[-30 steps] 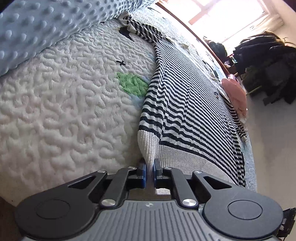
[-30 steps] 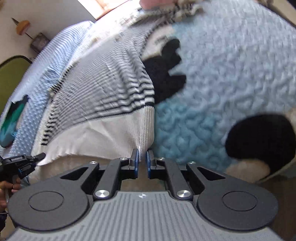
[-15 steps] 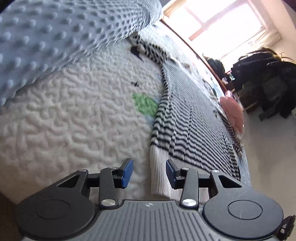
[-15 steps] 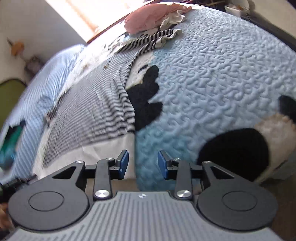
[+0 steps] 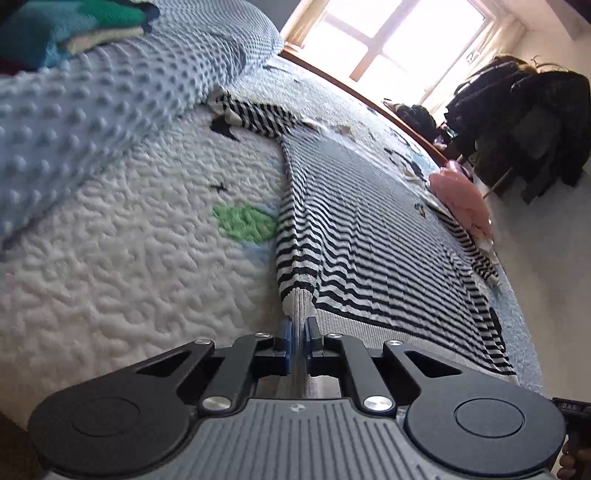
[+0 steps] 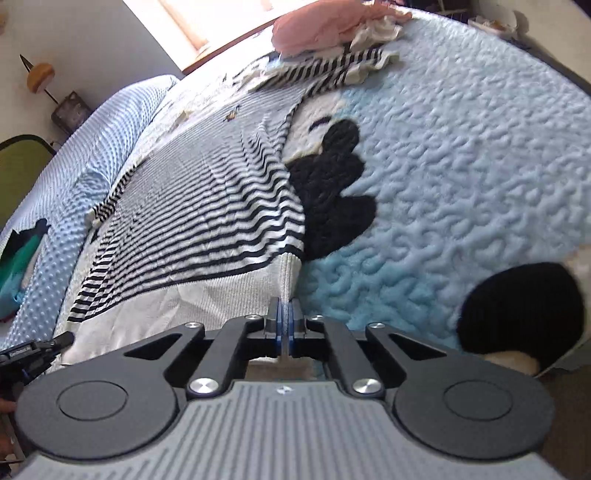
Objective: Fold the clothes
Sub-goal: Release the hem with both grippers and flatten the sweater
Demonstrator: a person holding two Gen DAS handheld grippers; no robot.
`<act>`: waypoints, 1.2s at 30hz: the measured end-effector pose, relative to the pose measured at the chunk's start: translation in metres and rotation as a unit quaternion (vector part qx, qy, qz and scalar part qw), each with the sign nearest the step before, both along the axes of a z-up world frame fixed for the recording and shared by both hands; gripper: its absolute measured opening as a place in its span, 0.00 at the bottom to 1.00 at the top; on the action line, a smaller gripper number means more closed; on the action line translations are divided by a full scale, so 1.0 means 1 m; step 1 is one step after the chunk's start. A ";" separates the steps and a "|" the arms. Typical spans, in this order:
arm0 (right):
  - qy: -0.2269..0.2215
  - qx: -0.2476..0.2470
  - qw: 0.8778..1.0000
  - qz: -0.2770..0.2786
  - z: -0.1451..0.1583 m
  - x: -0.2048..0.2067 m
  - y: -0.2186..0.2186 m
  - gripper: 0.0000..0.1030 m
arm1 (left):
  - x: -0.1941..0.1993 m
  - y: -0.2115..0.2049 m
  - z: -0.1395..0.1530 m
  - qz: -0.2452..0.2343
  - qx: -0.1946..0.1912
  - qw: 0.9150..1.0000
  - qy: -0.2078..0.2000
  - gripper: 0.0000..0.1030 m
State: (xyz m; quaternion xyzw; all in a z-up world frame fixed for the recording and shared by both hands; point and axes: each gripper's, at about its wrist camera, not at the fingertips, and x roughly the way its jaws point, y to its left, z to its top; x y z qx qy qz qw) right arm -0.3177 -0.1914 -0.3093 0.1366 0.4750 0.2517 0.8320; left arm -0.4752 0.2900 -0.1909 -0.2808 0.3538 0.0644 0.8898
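Both your claws are pinched tight on the pale ribbed hem of the striped sweater [image 5: 369, 251]: left gripper [image 5: 297, 345] on one bottom corner, right gripper [image 6: 284, 328] on the other, likely so the hem lifts evenly. That sweater lies flat on the quilted bedspread [image 6: 461, 147], long axis running away from you, sleeves at the far end.

We see the bed [image 6: 461, 155] | on it our striped sweater [image 6: 207, 206], pink garment [image 6: 314, 26], dotted blue blanket [image 5: 110, 96]
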 end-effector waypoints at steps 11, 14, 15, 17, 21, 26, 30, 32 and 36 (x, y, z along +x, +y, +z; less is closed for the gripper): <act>0.019 -0.026 0.999 -0.014 -0.017 -0.010 -0.005 0.03 | -0.007 0.000 -0.012 0.009 0.040 0.997 0.060 0.06; 0.014 -0.031 0.999 -0.019 -0.012 -0.010 -0.004 0.04 | -0.015 0.007 -0.009 0.018 0.030 0.997 0.066 0.07; 0.007 -0.031 0.999 -0.022 -0.008 -0.007 -0.001 0.04 | -0.017 0.009 -0.007 0.024 0.024 0.997 0.067 0.07; -0.006 -0.031 0.999 -0.029 -0.001 -0.002 0.003 0.05 | -0.021 0.014 0.000 0.029 0.011 0.998 0.059 0.09; -0.033 -0.031 0.998 -0.042 0.012 0.007 0.012 0.10 | -0.014 0.013 0.019 0.026 0.008 0.999 0.026 0.21; -0.066 -0.031 0.996 -0.059 0.029 0.019 0.024 0.39 | 0.033 -0.019 0.021 -0.013 0.055 0.998 0.018 0.32; -0.046 -0.077 0.994 -0.061 0.006 0.035 0.042 0.37 | 0.051 -0.030 -0.002 0.003 0.127 0.989 0.077 0.31; -0.040 -0.109 0.992 -0.044 -0.008 0.034 0.050 0.23 | 0.044 -0.031 -0.009 -0.012 0.143 0.987 0.078 0.30; -0.080 -0.137 0.987 0.007 -0.011 0.014 0.049 0.06 | 0.030 -0.031 -0.010 -0.043 0.156 0.984 0.080 0.25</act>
